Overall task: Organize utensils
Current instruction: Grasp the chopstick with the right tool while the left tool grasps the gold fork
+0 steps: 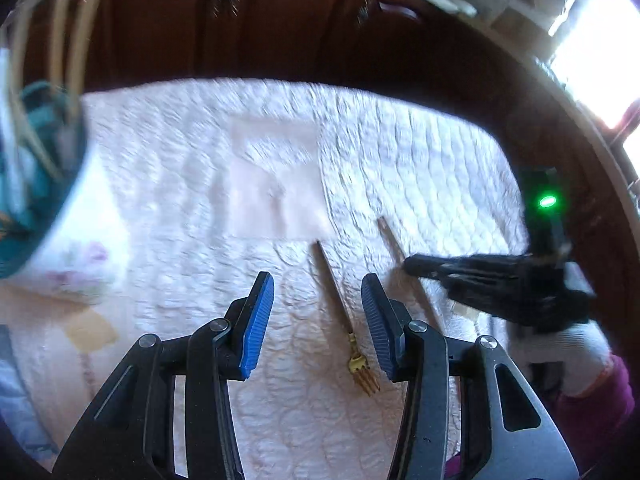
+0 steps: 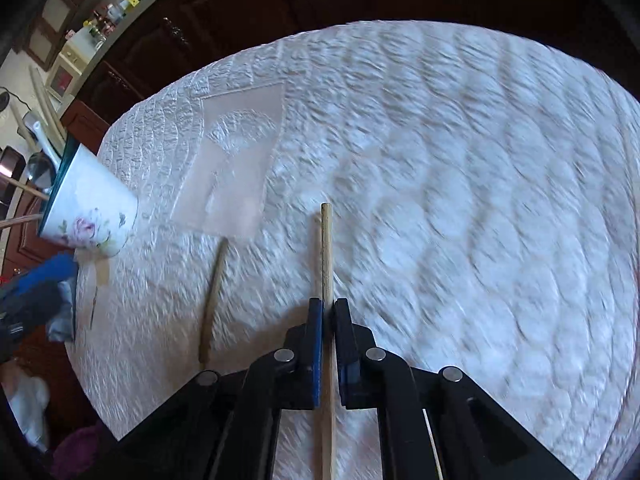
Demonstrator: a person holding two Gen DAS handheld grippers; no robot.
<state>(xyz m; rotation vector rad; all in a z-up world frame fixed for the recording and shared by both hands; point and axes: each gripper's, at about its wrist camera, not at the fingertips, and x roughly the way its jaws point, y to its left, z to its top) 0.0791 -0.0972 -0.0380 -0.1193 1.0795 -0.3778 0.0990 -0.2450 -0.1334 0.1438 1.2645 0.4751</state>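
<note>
On white cloth [image 2: 440, 160]: one fork [image 1: 352, 344], one chopstick [image 2: 327, 256].

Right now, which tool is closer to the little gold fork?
Left. The left tool hangs open right over the gold fork, which lies between its fingers. The right tool is off to one side, shut on a wooden chopstick.

Bright daylight, motion blur, fisheye warp

The cloth [image 2: 460, 168] was smeared by motion blur. The cup [image 1: 36, 184] was cut off at the frame's left edge. The chopstick [image 2: 327, 264] ran out past the bottom edge.
</note>
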